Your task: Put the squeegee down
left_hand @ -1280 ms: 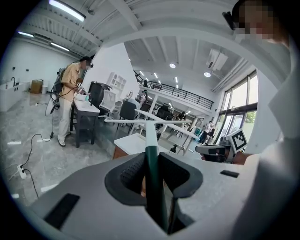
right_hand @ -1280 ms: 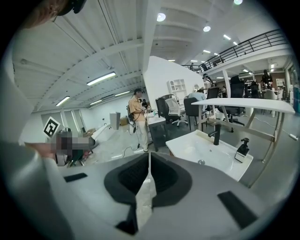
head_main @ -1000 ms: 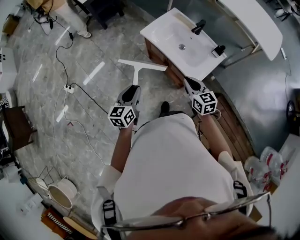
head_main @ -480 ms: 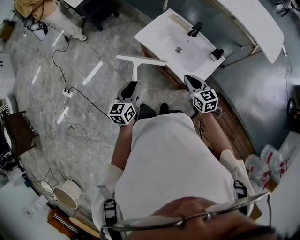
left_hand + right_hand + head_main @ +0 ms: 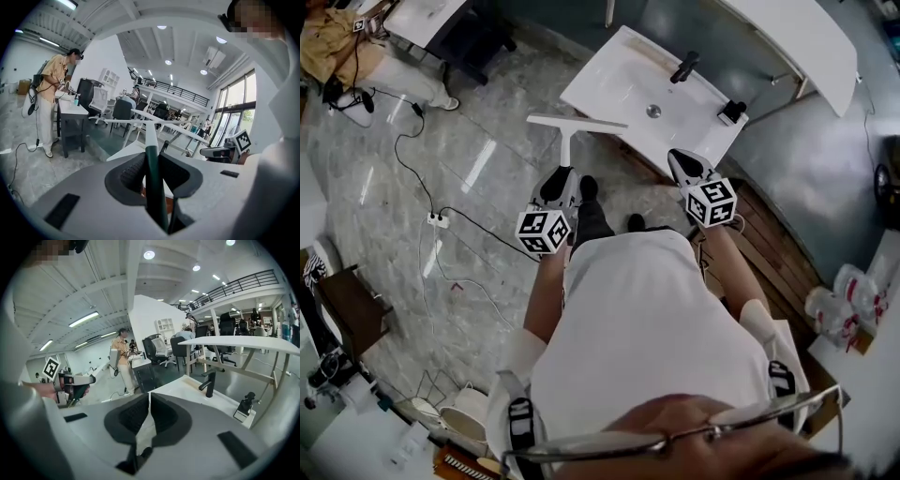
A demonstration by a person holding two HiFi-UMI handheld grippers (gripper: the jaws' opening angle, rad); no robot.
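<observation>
Left gripper (image 5: 562, 176) clamped on the squeegee (image 5: 572, 125) handle, blade held out near the sink (image 5: 609, 70), right gripper (image 5: 682, 161) shut, empty; I'd keep it level, lower until the blade rests, then unclamp.

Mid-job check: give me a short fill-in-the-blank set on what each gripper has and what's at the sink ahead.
1. The squeegee is gripped by its ___ in the left gripper.
2. The right gripper has its jaws together and holds ___.
3. The faucet on the white sink is ___ in colour.

Missing words: handle; nothing; black.
</observation>
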